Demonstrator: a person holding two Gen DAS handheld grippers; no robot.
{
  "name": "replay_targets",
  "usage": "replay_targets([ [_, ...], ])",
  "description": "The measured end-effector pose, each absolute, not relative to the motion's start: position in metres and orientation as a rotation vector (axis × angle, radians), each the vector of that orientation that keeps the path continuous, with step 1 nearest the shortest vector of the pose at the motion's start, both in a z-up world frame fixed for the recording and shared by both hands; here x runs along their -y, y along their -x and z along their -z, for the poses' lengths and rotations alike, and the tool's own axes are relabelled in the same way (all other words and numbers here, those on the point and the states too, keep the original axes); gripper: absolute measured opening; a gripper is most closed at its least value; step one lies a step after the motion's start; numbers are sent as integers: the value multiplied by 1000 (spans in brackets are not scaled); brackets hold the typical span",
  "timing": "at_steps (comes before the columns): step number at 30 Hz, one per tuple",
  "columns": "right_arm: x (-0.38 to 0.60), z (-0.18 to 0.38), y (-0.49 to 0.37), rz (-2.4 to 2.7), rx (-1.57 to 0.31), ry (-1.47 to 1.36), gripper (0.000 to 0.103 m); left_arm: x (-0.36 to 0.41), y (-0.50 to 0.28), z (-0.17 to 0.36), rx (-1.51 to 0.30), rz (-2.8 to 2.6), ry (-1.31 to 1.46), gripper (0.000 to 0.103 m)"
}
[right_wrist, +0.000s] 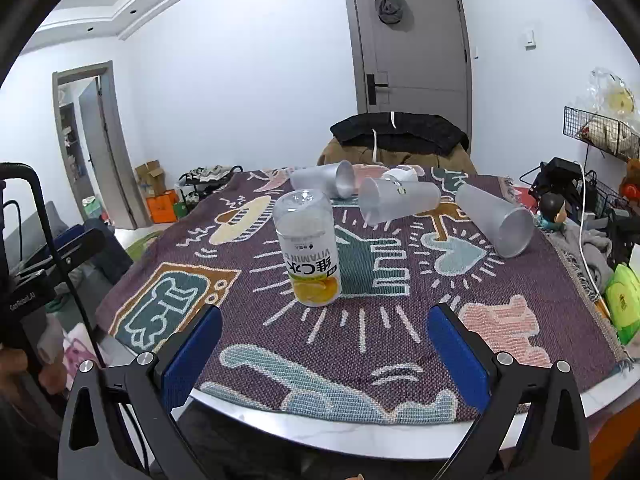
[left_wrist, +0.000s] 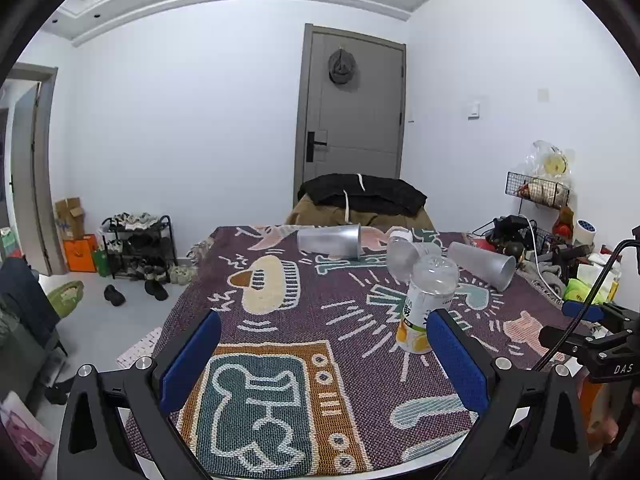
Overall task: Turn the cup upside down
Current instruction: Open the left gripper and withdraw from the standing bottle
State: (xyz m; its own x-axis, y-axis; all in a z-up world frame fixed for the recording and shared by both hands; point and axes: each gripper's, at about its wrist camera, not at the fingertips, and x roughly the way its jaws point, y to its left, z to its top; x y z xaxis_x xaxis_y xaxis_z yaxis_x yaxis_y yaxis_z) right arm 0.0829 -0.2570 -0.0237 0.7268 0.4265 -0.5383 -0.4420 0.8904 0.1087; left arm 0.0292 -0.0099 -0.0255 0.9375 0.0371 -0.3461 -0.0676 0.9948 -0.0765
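Note:
Three frosted cups lie on their sides on the far half of the patterned tablecloth (right_wrist: 360, 328): a left cup (left_wrist: 328, 240) (right_wrist: 320, 178), a middle cup (left_wrist: 400, 258) (right_wrist: 400, 200) and a right cup (left_wrist: 484, 264) (right_wrist: 496, 216). In front of them a clear labelled bottle-shaped cup (left_wrist: 428, 304) (right_wrist: 308, 248) stands with its print upside down. My left gripper (left_wrist: 324, 320) is open over the near left of the cloth, its right finger just in front of the labelled cup. My right gripper (right_wrist: 326, 312) is open at the near edge, a short way from that cup.
A chair draped with a dark jacket (right_wrist: 400, 132) stands behind the table. Cables, a wire rack (right_wrist: 600, 132) and green packets (right_wrist: 622, 304) crowd the right edge. The table's white rim (right_wrist: 340, 436) runs just under my right gripper. A shoe rack (left_wrist: 136, 244) stands on the floor at left.

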Motion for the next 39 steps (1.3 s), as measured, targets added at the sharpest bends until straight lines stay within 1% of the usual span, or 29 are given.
replay_targets([
  [39,254,26,-84,-489,-585,41,103,14,-27,27,-353,-48,69,103],
])
